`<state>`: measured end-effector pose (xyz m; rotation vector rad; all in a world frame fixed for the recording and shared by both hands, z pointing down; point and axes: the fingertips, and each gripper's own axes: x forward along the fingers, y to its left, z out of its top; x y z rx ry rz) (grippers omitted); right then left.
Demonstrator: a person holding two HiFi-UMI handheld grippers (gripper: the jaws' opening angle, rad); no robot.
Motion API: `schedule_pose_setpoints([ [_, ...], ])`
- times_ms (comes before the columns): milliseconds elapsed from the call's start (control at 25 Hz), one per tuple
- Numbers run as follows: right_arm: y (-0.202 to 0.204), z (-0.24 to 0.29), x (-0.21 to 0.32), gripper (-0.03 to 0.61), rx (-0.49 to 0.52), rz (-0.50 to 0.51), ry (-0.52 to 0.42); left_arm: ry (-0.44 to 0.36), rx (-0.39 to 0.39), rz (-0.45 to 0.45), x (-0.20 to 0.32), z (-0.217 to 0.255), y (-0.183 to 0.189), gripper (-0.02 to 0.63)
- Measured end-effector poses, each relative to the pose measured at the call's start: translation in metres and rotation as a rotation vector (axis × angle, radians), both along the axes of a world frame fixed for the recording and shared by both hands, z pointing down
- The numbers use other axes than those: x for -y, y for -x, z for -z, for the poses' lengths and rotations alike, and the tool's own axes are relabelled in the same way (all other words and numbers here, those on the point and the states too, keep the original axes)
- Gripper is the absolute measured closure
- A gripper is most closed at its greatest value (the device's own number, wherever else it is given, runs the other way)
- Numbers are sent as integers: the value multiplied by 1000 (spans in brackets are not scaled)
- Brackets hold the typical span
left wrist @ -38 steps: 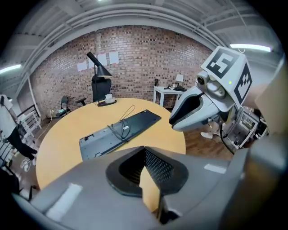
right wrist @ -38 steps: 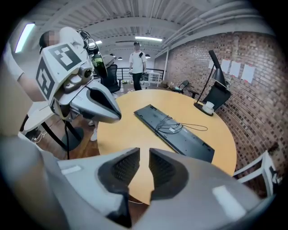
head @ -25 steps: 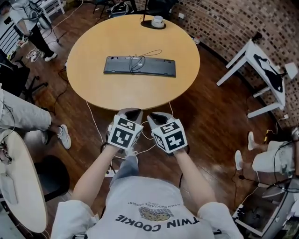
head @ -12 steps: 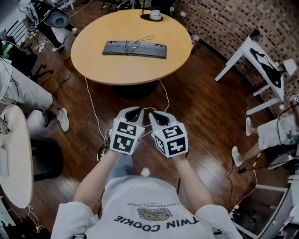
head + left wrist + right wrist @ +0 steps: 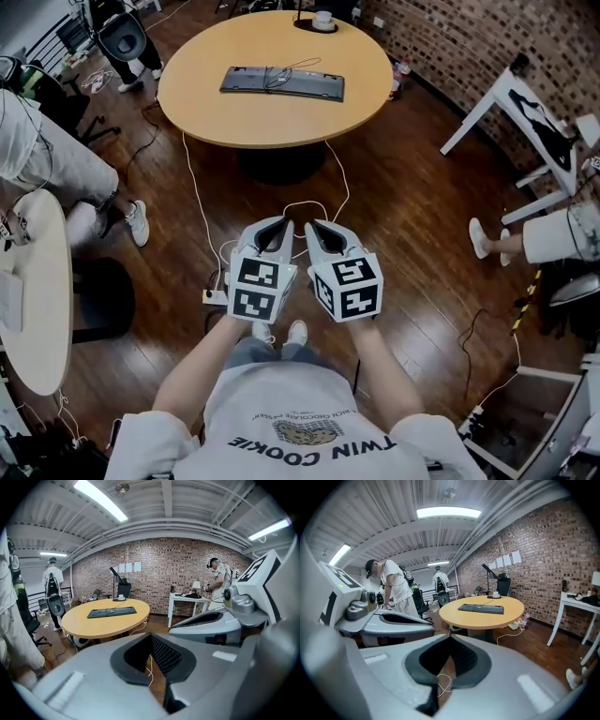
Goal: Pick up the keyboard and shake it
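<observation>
A dark keyboard [image 5: 282,82] with its cable coiled on top lies on the round wooden table [image 5: 216,114], far ahead of me. It also shows in the left gripper view as the keyboard [image 5: 111,612] and in the right gripper view as the keyboard [image 5: 481,608]. My left gripper [image 5: 277,225] and right gripper [image 5: 314,228] hang side by side over the floor, well short of the table. Both are shut with nothing in them.
A white cable [image 5: 199,211] runs from the table across the wooden floor to a power strip [image 5: 216,296]. A cup on a dark mat [image 5: 322,20] sits at the table's far edge. A white desk [image 5: 532,131] stands right; seated people and another table [image 5: 42,309] are left.
The table and keyboard have drawn farther away and up in the head view as I stepped back. Both grippers have stayed together in front of me.
</observation>
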<state>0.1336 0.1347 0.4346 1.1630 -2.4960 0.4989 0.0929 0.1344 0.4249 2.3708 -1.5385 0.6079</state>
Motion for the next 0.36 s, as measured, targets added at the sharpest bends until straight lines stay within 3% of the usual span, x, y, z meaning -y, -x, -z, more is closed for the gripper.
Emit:
schedule_pose_setpoints([
  [360,31,2,-49,577,64,-41,10,-11,-31,23,-48,4,24,607],
])
